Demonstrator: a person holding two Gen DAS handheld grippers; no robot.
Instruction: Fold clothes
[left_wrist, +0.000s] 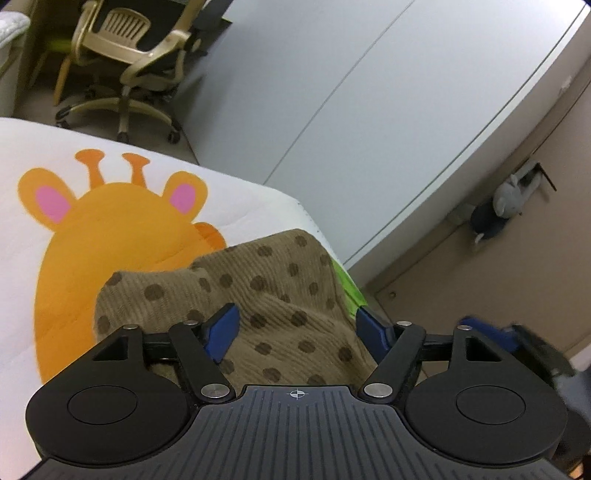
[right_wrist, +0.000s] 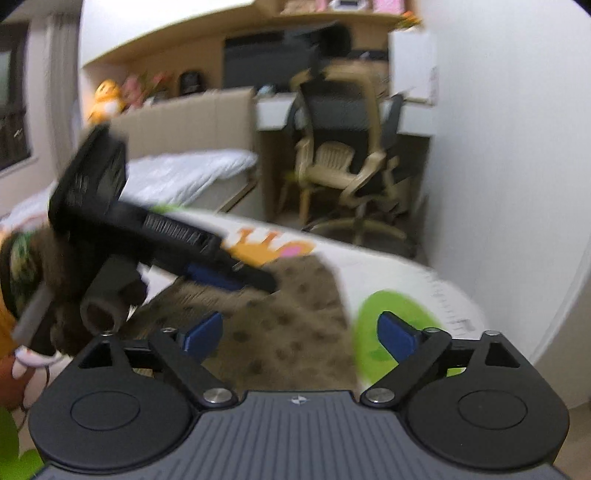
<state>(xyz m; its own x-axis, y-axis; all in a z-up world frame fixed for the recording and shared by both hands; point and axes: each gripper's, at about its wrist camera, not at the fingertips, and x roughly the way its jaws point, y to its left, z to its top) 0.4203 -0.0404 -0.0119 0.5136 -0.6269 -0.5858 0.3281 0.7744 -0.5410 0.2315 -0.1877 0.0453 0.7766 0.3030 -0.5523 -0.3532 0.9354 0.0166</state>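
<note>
**Soft spotted knit on the bed, both tongs open**

Bedroom scene: bed (left_wrist: 22, 236) with a white quilt printed with an orange giraffe (left_wrist: 110, 236), office chair (left_wrist: 136, 59) behind it, grey wall panels and beige floor beyond. On the floor by the wall lies a grey soft toy (left_wrist: 511, 195).

Garment: brown ribbed knit with dark dots (left_wrist: 273, 280), bunched in loose folds near the bed's corner, one edge close to the mattress side. Right wrist view shows the same piece (right_wrist: 295, 325) lying partly flat on the quilt beside a green print patch (right_wrist: 399, 317).

Left tongs (left_wrist: 295, 328): jaws well apart, the knit heaped up between the blue pads; pads do not look pressed into it, so nothing held. Right tongs (right_wrist: 299, 332): jaws spread wide, fabric lying under the gap, nothing gripped. The left unit crosses the right view, blurred, low over the cloth.

Handling, my read: light, soft, fully limp, no stiffness, so it will sag and drape from any pinch point. Ribbed texture should grip well on the pads, not slippery, not fragile. Thick folds may get caught double. Best hold is at an edge or corner, one layer only, with the two tongs spaced along the same hem to keep it taut while folding.
</note>
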